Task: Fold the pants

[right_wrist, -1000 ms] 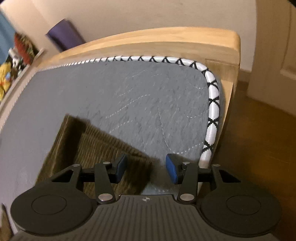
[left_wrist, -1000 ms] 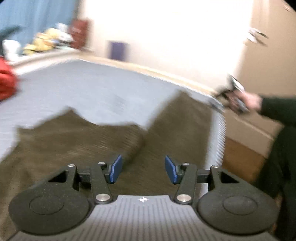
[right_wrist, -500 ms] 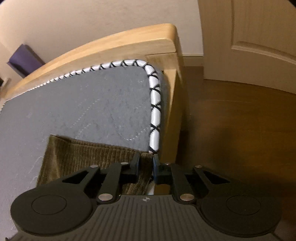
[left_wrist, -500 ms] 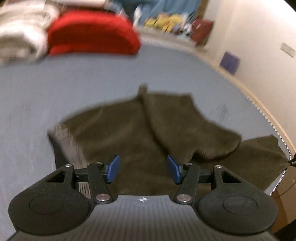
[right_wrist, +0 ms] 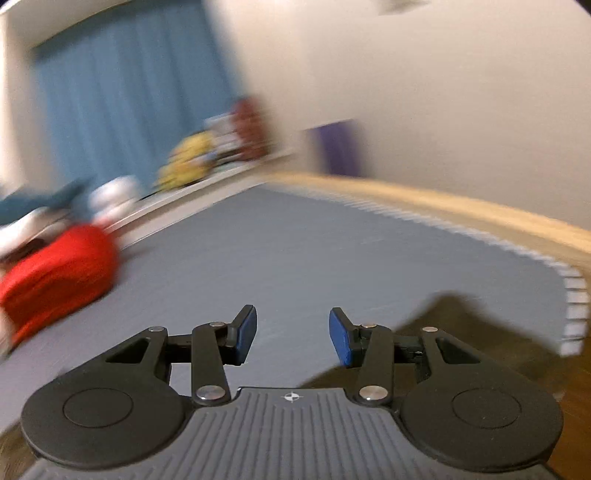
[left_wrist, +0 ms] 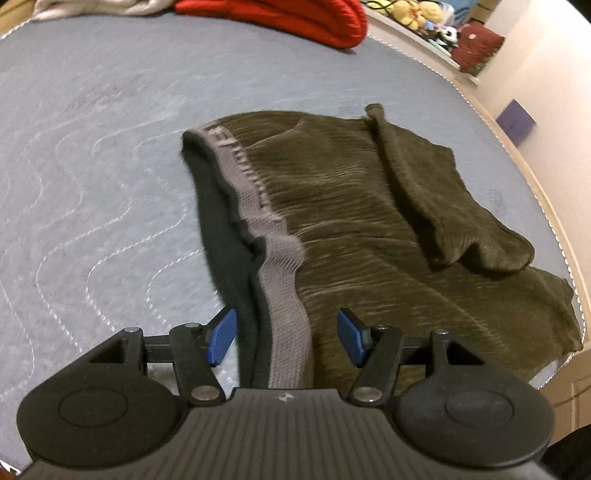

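Dark olive corduroy pants (left_wrist: 369, 221) lie spread on the grey quilted mattress (left_wrist: 92, 166), one leg folded back over the other. Their grey waistband (left_wrist: 280, 288) runs toward me. My left gripper (left_wrist: 286, 336) is open, its blue pads on either side of the waistband end, just above it. My right gripper (right_wrist: 293, 334) is open and empty, above the mattress; a blurred edge of the pants (right_wrist: 461, 325) shows at its lower right.
A red folded blanket (left_wrist: 295, 18) lies at the far end of the mattress, also in the right wrist view (right_wrist: 59, 280). The wooden bed frame (right_wrist: 443, 199) and white-trimmed mattress edge (left_wrist: 569, 258) run along the right. Toys sit on a far shelf (left_wrist: 413, 14).
The left gripper has swung round to the waistband end of the pants. The right gripper, shut on the pant hem half a second ago, has opened, let go and swung up and left.
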A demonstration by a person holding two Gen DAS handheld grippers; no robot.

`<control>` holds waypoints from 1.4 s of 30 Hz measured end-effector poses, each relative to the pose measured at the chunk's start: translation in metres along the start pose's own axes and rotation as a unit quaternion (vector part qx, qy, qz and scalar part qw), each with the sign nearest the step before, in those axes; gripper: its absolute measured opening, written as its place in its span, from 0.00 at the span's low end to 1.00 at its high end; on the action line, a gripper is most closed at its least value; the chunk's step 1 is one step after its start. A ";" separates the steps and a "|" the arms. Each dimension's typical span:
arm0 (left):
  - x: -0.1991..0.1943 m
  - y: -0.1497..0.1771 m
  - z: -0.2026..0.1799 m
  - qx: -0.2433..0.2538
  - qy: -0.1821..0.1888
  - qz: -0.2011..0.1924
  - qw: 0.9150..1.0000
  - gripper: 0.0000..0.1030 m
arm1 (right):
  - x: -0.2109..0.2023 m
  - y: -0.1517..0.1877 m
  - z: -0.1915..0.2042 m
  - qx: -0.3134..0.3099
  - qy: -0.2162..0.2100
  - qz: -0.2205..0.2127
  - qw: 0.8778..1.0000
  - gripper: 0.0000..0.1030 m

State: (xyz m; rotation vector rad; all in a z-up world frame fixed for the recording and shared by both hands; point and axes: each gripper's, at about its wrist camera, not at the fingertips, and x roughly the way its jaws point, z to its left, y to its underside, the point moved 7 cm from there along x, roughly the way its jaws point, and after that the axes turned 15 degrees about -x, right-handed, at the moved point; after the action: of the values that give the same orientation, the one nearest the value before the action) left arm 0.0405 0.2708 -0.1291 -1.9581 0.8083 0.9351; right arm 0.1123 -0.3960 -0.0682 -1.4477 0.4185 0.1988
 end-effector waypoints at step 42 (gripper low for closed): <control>0.026 0.005 0.000 0.079 0.016 0.010 0.997 0.27 | -0.123 0.213 0.449 -0.501 -0.438 -0.030 0.746 0.11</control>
State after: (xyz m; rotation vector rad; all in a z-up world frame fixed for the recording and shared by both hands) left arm 0.0499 0.2631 -0.1525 -1.8352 0.8929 0.8278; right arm -0.0102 0.0868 -0.1850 -2.1753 -0.6407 1.1371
